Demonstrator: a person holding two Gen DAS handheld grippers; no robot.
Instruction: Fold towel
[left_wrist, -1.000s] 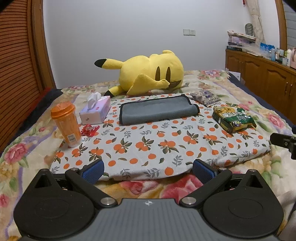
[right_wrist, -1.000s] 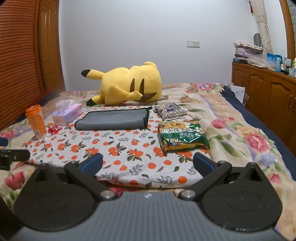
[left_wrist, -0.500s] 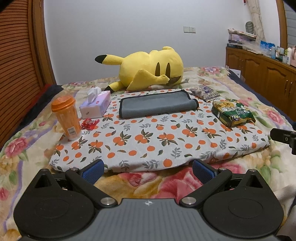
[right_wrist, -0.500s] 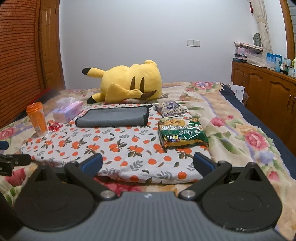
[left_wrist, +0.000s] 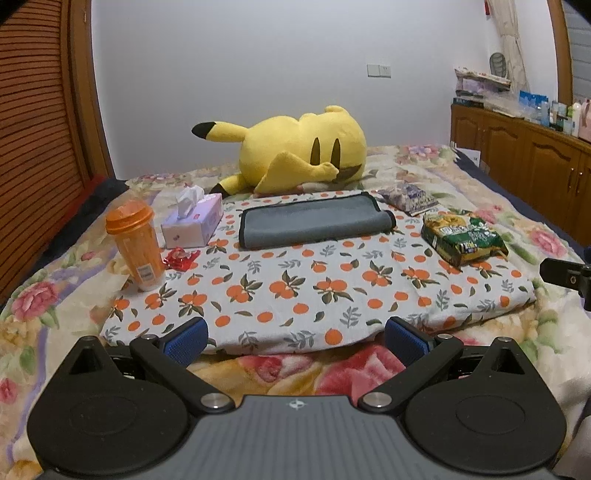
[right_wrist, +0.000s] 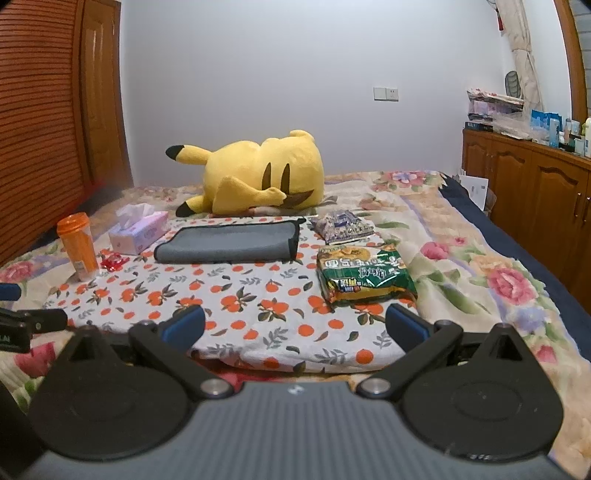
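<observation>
The grey towel lay folded into a long flat strip with a dark border, at the far side of the orange-print cloth spread on the bed. Taking that cloth as the landmark: the towel sat on its far middle part, just in front of the yellow plush toy, which lay beyond the cloth's far edge. At the cloth's far left corner stood a tissue box, with a red wrapper just in front of it and an orange bottle upright at the cloth's left edge. On the cloth's right side lay a green snack bag, and a purple packet lay at its far right corner.

The left gripper hovered over the cloth's near edge, its blue-padded fingers spread wide with nothing between them. The right gripper hung over the near edge as well, toward the cloth's right half, jaws likewise wide apart and empty, its right finger just in front of the snack bag. The towel lay well apart from both tools, across the whole width of the cloth from them, ahead of the left gripper and ahead and to the left of the right one. Neither tool touched it.
</observation>
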